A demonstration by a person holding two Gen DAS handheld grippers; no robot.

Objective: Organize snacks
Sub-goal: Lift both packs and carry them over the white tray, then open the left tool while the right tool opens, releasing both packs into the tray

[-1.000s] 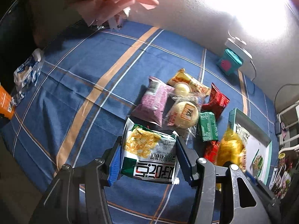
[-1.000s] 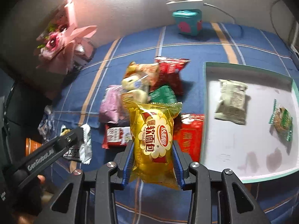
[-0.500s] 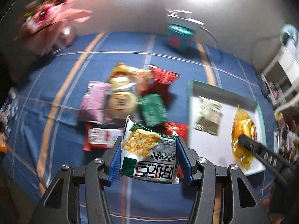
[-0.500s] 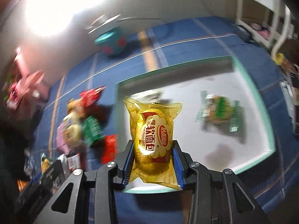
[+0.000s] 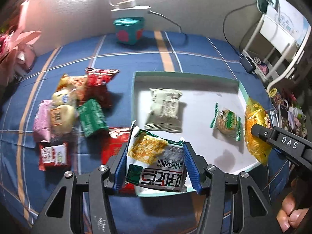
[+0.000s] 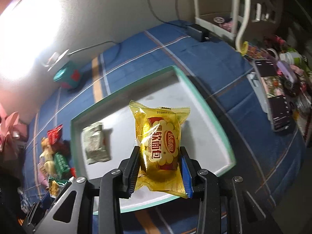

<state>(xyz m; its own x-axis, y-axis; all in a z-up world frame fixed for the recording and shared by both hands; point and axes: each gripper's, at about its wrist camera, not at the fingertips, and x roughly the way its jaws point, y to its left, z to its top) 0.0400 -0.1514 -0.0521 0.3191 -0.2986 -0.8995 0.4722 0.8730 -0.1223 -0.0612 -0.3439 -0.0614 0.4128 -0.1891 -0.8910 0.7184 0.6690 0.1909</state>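
Tray [image 5: 240, 86] holds grey packet [image 5: 165, 110], green packet [image 5: 226, 123].

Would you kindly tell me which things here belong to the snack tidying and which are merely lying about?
Part of the job:
- white tray
- green-and-white packet in left claw
- yellow bread packet in right claw
- grey packet and biscuit packet in tray
- snack pile on cloth

Lying about:
- teal box
- white cable
- pink bouquet

Blue plaid bed [image 5: 195, 46]: tray [image 5: 136, 78], snacks [image 5: 91, 115].
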